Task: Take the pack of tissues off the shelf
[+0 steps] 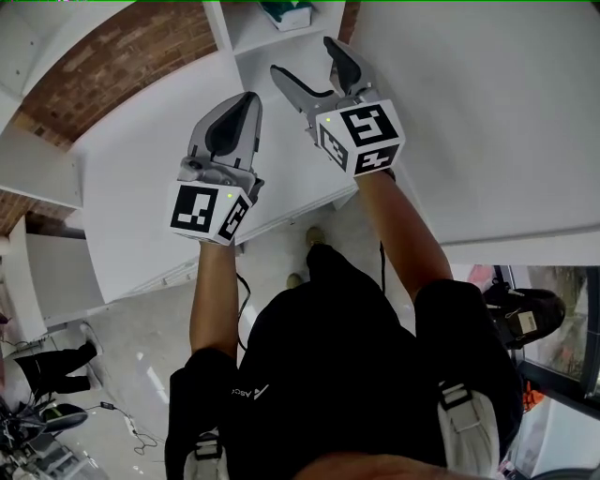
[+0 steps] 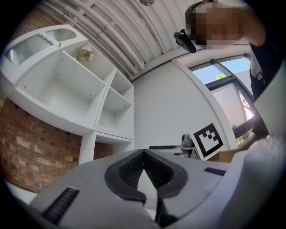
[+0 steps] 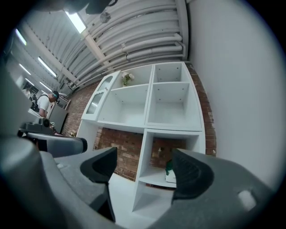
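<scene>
The pack of tissues, green and white, lies in a compartment of the white shelf unit at the top of the head view. In the right gripper view the pack of tissues sits on a lower shelf, partly hidden behind my right finger. My right gripper points at that compartment from a short way off. The right gripper is open and holds nothing. My left gripper is held up beside it, lower and to the left. The left gripper has its pads touching and is shut on nothing.
The shelf unit has several bare upper compartments and stands against a brick wall. A small plant sits in a top compartment. A plain white wall runs along the right. A person stands far off at the left.
</scene>
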`<state>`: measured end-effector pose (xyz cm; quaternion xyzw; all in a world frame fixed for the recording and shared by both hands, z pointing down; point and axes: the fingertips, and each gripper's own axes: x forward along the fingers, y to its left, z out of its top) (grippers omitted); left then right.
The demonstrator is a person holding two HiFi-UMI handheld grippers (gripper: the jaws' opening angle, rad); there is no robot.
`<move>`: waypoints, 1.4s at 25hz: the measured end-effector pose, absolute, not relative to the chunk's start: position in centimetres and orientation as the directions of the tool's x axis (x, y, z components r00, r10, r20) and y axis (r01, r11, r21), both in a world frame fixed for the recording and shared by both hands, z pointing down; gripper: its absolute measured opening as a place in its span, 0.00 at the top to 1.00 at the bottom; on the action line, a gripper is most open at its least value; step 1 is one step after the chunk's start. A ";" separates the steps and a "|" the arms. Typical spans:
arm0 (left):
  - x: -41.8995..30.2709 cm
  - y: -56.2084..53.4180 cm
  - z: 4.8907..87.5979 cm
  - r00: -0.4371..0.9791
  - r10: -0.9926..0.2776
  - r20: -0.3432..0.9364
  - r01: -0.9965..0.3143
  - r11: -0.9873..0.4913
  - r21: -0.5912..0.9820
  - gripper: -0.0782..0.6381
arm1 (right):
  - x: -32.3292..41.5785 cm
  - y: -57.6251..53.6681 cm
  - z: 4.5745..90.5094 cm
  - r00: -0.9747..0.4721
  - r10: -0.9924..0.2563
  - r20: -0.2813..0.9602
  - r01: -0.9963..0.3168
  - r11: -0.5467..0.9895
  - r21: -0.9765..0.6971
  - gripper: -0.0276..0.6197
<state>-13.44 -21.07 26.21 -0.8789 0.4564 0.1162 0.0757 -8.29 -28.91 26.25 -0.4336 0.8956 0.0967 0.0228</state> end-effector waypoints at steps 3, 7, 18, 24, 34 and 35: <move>-13.3 -23.9 26.6 0.550 -0.792 -0.265 -0.825 -0.565 -0.022 0.89 | -8.0 -32.3 26.9 -0.610 -0.784 -0.114 -0.791 0.595 0.146 0.37; -13.1 -28.3 27.2 0.533 -0.807 -0.253 -0.836 -0.549 -0.011 0.89 | -7.4 -37.3 27.7 -0.593 -0.799 -0.101 -0.804 0.581 0.127 0.34; -11.9 -38.0 28.8 0.476 -0.853 -0.211 -0.870 -0.492 0.023 0.89 | -7.1 -49.7 31.8 -0.576 -0.818 0.001 -0.815 0.574 0.084 0.31; -12.4 -40.1 29.8 0.487 -0.854 -0.184 -0.865 -0.500 0.031 0.89 | -8.1 -54.6 34.5 -0.535 -0.841 0.083 -0.839 0.540 0.068 0.27; -13.9 -42.8 31.0 0.528 -0.833 -0.168 -0.840 -0.541 0.047 0.89 | -9.2 -59.7 38.0 -0.468 -0.864 0.188 -0.867 0.490 0.092 0.24; -13.9 -43.0 31.1 0.532 -0.830 -0.167 -0.836 -0.546 0.050 0.89 | -9.4 -60.0 38.2 -0.466 -0.863 0.195 -0.867 0.490 0.094 0.24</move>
